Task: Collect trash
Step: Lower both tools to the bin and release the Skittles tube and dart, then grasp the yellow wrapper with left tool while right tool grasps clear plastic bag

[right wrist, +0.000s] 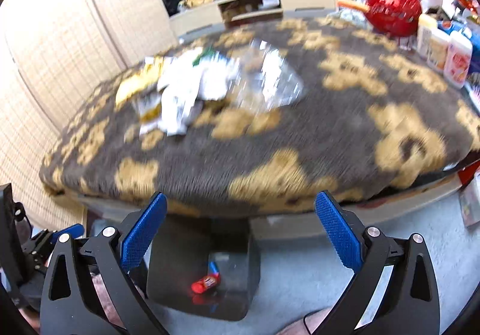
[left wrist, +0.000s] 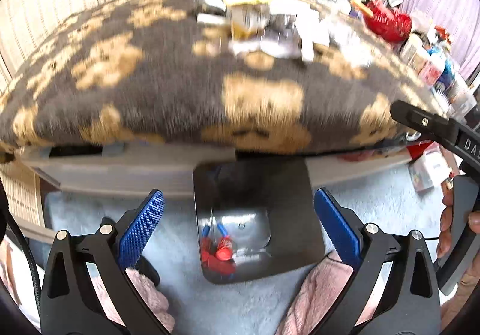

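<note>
A pile of trash (left wrist: 264, 22) lies on the bed's grey blanket with tan bear prints: white paper, yellow wrappers and clear plastic. It also shows in the right wrist view (right wrist: 207, 86). A dark square bin (left wrist: 258, 221) stands on the floor at the bed's foot, with a red and blue wrapper (left wrist: 220, 251) inside. The bin (right wrist: 204, 269) and wrapper (right wrist: 207, 282) show in the right wrist view too. My left gripper (left wrist: 238, 221) is open and empty above the bin. My right gripper (right wrist: 240, 230) is open and empty near the bin.
A red basket (right wrist: 393, 13) and several bottles (right wrist: 447, 55) stand along the bed's right side. A low shelf unit (right wrist: 255, 4) and a dark screen stand beyond the bed. Pale blue carpet (left wrist: 375, 206) covers the floor. My right gripper's body (left wrist: 435, 131) shows at the left view's right edge.
</note>
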The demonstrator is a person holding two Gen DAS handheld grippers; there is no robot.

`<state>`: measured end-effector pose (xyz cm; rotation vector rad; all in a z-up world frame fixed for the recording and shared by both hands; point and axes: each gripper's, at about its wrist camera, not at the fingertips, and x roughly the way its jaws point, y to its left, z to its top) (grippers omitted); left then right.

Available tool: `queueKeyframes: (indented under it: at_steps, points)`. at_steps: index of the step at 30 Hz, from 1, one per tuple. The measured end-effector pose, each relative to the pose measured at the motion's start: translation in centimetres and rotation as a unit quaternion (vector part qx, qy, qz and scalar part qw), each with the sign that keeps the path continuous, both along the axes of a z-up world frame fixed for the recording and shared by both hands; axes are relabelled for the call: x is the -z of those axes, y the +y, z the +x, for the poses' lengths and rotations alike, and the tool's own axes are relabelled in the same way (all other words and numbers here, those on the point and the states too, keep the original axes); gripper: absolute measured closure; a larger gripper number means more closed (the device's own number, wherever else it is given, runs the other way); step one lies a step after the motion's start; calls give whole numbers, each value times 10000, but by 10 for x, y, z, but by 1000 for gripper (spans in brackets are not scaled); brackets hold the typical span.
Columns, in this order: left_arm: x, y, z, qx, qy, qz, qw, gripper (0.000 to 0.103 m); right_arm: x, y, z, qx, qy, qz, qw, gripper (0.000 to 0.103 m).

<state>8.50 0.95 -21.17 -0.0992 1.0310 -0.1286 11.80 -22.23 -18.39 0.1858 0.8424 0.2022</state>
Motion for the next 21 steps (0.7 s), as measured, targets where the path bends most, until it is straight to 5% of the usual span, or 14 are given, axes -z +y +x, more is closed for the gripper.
queueKeyframes:
  at_steps: [1,11,19,21]
  points:
    - [-6,0,3,-25,-327,126,9994,8,-5,-4,2,28,-62,-9,10000,3]
    - [-70,5,66,-57,-1000,239,9947,8,-40,-23,52,224,-512,-174,9983,3]
    - [-85,2,132,5,-1160,299,9928,13,-32,-10,89,-12,-597,-16,9982,4]
    - [-81,0,151,56,-1060,228,9941,18,-29,-5,94,-137,-583,62,9982,15]
